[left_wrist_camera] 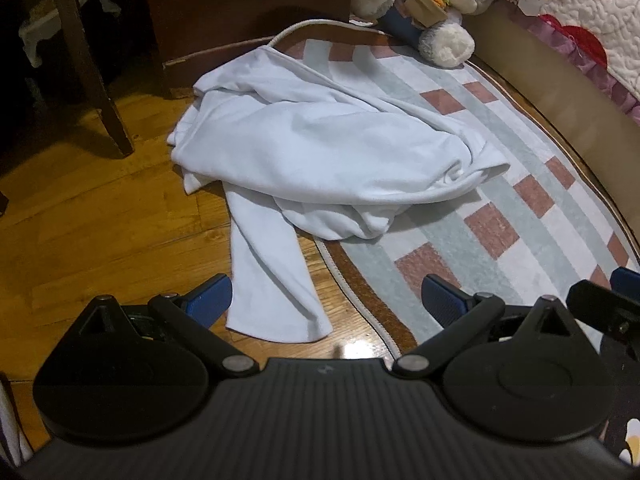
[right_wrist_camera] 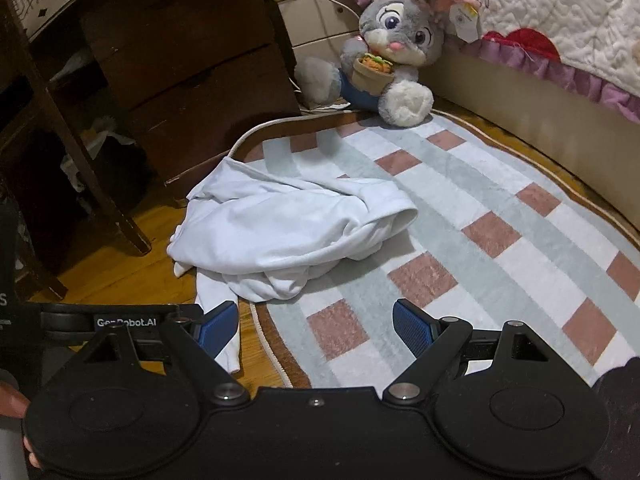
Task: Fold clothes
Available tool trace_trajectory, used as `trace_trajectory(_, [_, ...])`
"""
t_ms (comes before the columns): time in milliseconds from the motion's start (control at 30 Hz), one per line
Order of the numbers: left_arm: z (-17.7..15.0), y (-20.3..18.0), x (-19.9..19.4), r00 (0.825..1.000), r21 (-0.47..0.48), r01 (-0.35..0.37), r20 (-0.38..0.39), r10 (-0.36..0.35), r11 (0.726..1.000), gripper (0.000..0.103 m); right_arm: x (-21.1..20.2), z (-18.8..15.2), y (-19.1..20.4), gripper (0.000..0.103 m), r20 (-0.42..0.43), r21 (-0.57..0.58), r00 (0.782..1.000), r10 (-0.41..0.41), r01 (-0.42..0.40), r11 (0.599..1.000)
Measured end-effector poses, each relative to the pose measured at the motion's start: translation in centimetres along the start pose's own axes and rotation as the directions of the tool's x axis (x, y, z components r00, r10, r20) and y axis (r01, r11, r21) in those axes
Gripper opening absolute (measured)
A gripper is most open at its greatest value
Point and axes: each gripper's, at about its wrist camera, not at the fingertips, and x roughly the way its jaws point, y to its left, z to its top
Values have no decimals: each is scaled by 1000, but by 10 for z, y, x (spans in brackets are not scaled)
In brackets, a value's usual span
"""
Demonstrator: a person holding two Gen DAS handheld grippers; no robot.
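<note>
**A:** White garment [left_wrist_camera: 320, 152] question: where are both grippers at here? Left gripper [left_wrist_camera: 326, 300] has its blue fingers [left_wrist_camera: 210, 298] spread wide with nothing between them, and one loose strip of the cloth, a sleeve or a leg, I can't tell which, trails out to just ahead of that gap. Right gripper [right_wrist_camera: 314, 326] is the same, spread wide and holding nothing, sitting right next to the left one

**B:** Yeah, both empty. Using the checked rug [right_wrist_camera: 460, 216] as the landmark: the garment is a rumpled heap straddling the rug's left edge, part on the rug, part spilling off onto the wood floor [left_wrist_camera: 100, 216]. The trailing strip lies off the rug entirely, on the wood

**A:** So how far along is it?

**B:** Judging by the shape, no neat fold is there. It's bunched, layers rolled over each other, edges not lined up. Flattening and all the folding looks left to do

**A:** And the plush bunny [right_wrist_camera: 392, 52]?

**B:** At the rug's far edge, well apart from the heap, against the bed [right_wrist_camera: 520, 92]
</note>
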Motion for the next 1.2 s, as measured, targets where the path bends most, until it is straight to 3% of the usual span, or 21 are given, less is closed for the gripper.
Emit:
trace_trajectory(967, [-1, -4, -11, 999, 19, -16, 33, 16, 1000, 103, 0, -5, -5, 89, -17, 54, 1000, -12, 13, 998])
trace_trajectory(1200, [-4, -6, -16, 998, 34, -25, 57, 23, 999, 103, -2, -4, -2, 89, -6, 74, 998, 64, -64, 995])
